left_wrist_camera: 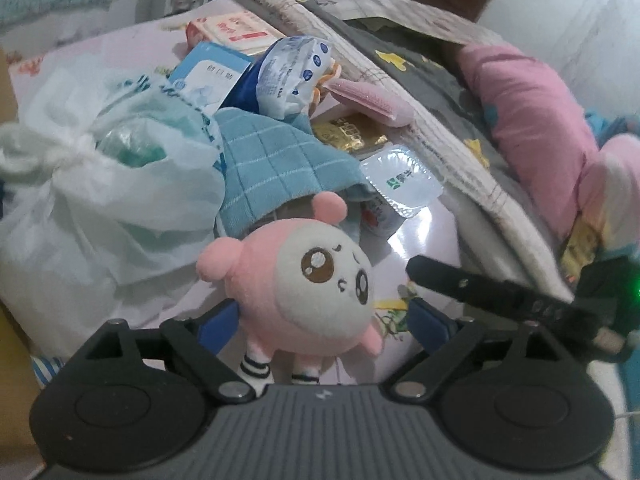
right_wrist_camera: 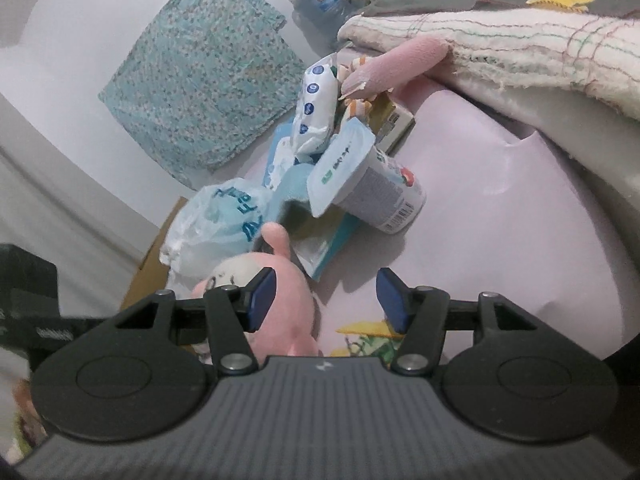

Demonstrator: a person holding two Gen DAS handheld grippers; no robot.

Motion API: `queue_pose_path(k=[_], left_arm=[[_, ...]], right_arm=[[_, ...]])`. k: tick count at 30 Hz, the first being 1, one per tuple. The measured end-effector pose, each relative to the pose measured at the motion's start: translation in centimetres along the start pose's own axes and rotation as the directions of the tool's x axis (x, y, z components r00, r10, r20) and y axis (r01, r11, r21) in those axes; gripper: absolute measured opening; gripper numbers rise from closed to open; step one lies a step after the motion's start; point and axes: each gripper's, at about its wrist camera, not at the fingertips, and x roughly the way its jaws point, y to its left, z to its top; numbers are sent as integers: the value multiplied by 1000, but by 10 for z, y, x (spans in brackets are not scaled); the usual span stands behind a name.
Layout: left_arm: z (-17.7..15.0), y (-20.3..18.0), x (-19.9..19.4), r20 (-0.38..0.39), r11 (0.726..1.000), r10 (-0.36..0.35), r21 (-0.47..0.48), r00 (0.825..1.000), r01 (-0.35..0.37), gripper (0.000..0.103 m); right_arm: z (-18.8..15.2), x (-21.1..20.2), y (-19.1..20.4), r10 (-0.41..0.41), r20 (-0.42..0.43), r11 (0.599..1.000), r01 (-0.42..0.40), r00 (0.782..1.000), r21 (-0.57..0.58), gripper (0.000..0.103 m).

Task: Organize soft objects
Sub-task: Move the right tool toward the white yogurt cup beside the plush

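Nearest the left wrist camera, the left gripper [left_wrist_camera: 322, 328] is sitting with its jaws apart on either side of the pink plush doll [left_wrist_camera: 308, 292], whose striped legs are hanging down toward the gripper body. The blue pads are flanking the doll's round body, but the pictures are not showing a firm squeeze, so the doll is judged to be framed, not yet clamped. It is lying on a pale pink sheet [left_wrist_camera: 424, 236], face turned to the right.

The right gripper [right_wrist_camera: 326, 300] is hovering just beside the doll, jaws spread wide and holding nothing; the doll is showing behind its left pad, outside the gap.

Just beyond the doll, a blue checked cloth [left_wrist_camera: 272, 164] is draping over clutter, touching the doll's ear. A tied white plastic bag [left_wrist_camera: 100, 200] is slumping to the left, and a tipped yogurt cup [left_wrist_camera: 400, 184] is lying to the right.

Farther back, a wet-wipe pack [left_wrist_camera: 292, 72], a blue box and a red-and-white packet are piling together, with a pink towel [left_wrist_camera: 372, 100] poking out from a heap of blankets [left_wrist_camera: 460, 128] and a pink pillow [left_wrist_camera: 532, 128] behind.

The sorting is looking barely begun: soft things and packaged goods are lying mixed, and no tidy group is showing anywhere. The doll appears to be the item in hand.
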Motion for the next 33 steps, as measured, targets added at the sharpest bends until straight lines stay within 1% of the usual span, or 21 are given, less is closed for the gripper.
queue_pose_path(k=[3,5,10,12,14,20,25,28,33], left_arm=[[0,-4,7,-2,998,49,35,999,-49,93],[-1,-5,11,-11,998,56,40,998,-56,94],[-5,-9,10,-43,999,7,44,999,-5,93],[-8,-11,9,-52,999,-2,39,999,4,93],[-10,-12,9,-61,999,-6,34,998,8,93],[-21,-13,2,-78,999,-25,33,997,28,93],[-28,-16,1,-80,997,25,68,996,-19,94],[-28,-19,-7,-52,995,45,97,998,-40,98],[-23,-24,-17,5,985,96,142,995,-96,102]], right_arm=[[2,5,1,38,-6,999,-38,999,27,61],[5,13,4,52,-17,998,-51,999,32,61],[7,32,16,77,-54,997,-77,996,5,61],[7,41,18,88,-76,996,-88,993,5,62],[7,47,19,116,-97,993,-114,989,24,63],[6,52,30,113,-123,993,-116,986,-18,67],[4,56,30,119,-139,992,-122,983,-14,69],[3,57,29,121,-143,992,-123,982,-10,71],[5,51,24,117,-123,993,-118,985,0,72]])
